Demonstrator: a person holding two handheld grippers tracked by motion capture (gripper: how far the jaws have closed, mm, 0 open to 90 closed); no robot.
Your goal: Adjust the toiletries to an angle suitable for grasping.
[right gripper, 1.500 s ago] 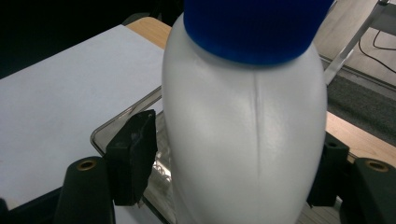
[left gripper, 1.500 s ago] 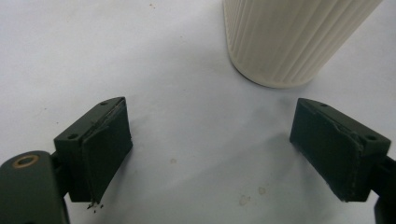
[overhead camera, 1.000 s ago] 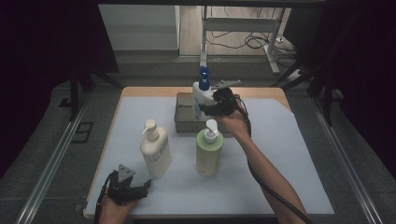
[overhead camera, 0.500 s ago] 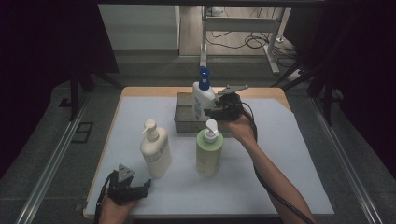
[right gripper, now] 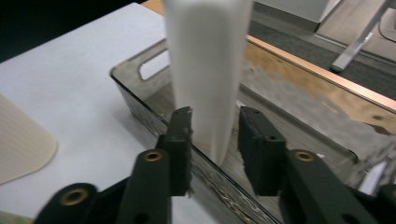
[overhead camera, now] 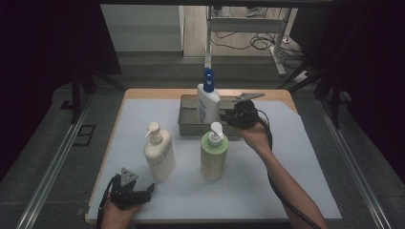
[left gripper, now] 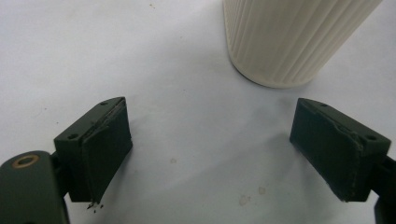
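White bottle (overhead camera: 208,104) blue label, writing unreadable; right hand-held gripper (overhead camera: 229,116) grips it.

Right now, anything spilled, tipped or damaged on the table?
Nothing spilled or tipped: all three bottles stand upright. One oddity: the left hand-held gripper has a frayed, chipped pad, with small black crumbs on the white mat below it.

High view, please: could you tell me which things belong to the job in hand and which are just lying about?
In the job, it seems: blue-topped white bottle, standing in the grey tray; right claw, jaws either side of that bottle.
Lying about: cream pump bottle; green pump bottle; left claw, open, near the table edge.
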